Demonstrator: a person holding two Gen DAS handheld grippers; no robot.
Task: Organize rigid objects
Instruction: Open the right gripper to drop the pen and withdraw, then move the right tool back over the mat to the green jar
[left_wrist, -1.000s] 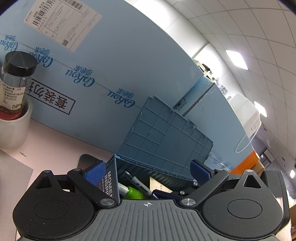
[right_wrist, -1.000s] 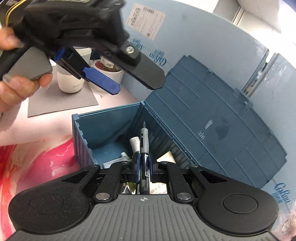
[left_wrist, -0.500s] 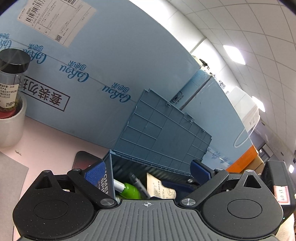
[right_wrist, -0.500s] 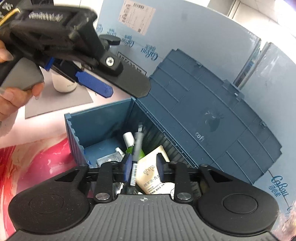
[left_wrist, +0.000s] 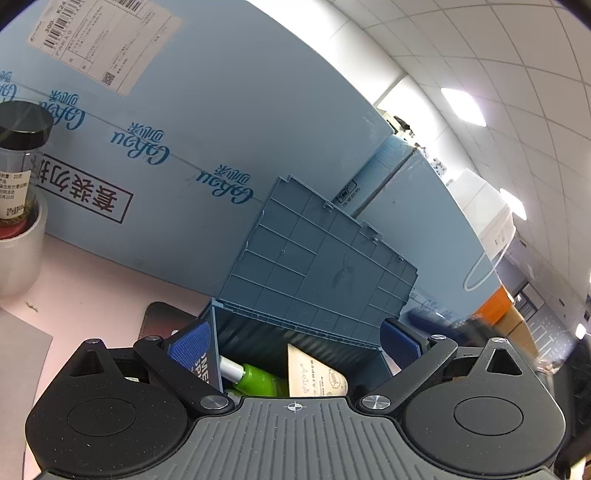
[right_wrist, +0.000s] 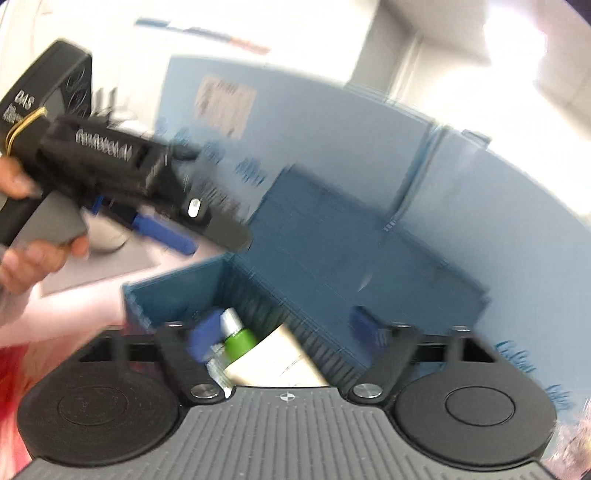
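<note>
Opening above the blue storage box (right_wrist: 177, 295), right tongs (right_wrist: 288, 334) grip nothing; a green bottle (right_wrist: 240, 341) and cream tube (right_wrist: 273, 363) lie inside. Left tongs (left_wrist: 295, 341) hover released above the same box, lid (left_wrist: 317, 258) raised.

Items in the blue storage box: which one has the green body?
The bottle with the bright green body and white neck, lying in the blue plastic box left of the beige printed tube. The tube is beige all over.

Open blue storage box (left_wrist: 314, 280) holds green bottle (left_wrist: 260, 380) and cream tube (left_wrist: 314, 373)
</note>
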